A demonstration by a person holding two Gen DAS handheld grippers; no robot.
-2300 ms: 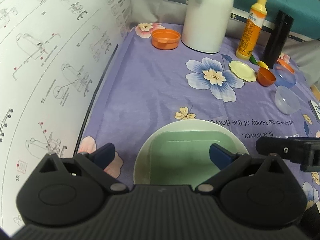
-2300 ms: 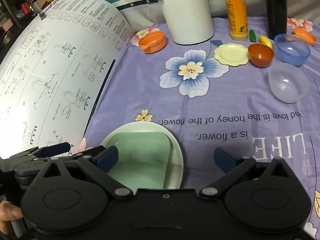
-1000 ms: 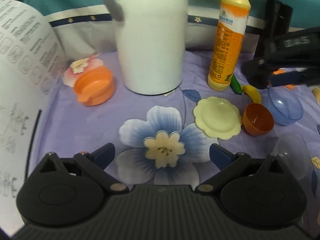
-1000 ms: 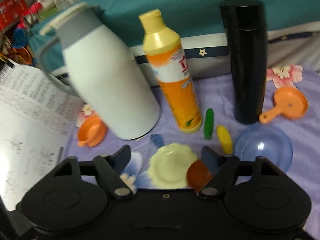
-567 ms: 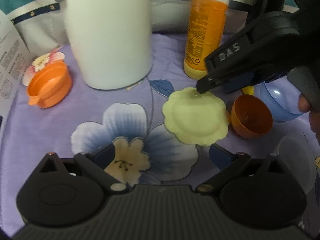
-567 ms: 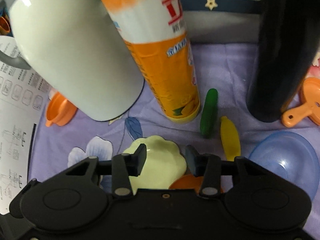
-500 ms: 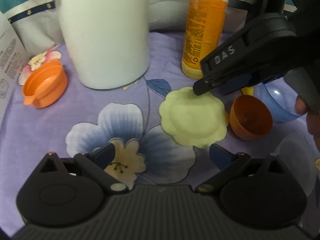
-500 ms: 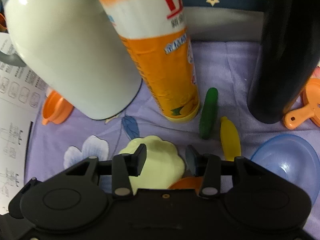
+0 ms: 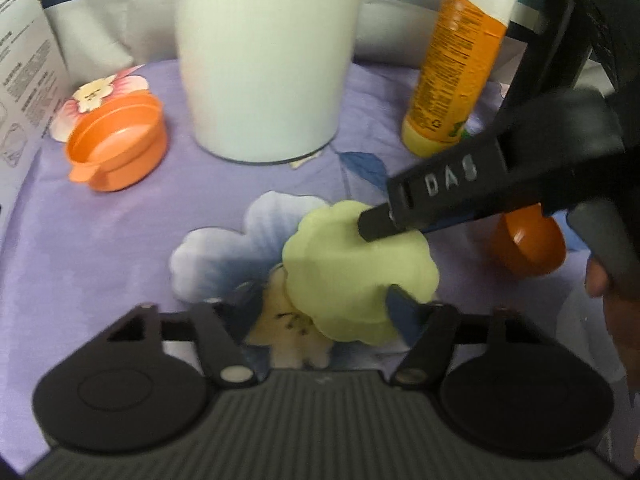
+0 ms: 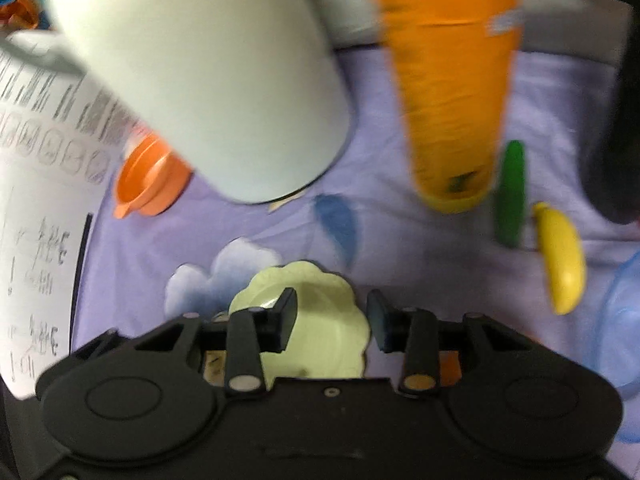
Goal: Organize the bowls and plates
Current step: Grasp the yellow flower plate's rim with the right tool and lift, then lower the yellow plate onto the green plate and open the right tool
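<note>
A small pale yellow scalloped plate [image 9: 352, 268] lies on the purple flowered cloth; it also shows in the right wrist view [image 10: 320, 320]. My left gripper [image 9: 320, 304] has its jaws part closed around the plate's near edge. My right gripper [image 10: 332, 320] comes in from the right, its finger [image 9: 432, 196] over the plate's far edge, jaws narrowed with the plate between them. Whether either one grips the plate is unclear. An orange bowl [image 9: 528, 244] sits right of the plate.
A white jug [image 9: 264, 56] and an orange-yellow bottle [image 9: 460, 60] stand behind the plate. An orange lidded cup [image 9: 116, 148] lies at left by a printed sheet [image 10: 36, 184]. A toy cucumber [image 10: 510, 196], toy banana [image 10: 560, 256] and blue bowl [image 10: 624, 320] lie right.
Both grippers have moved in on the yellow plate and their jaws have narrowed. The plate has slid left and nearer, onto the printed flower.
</note>
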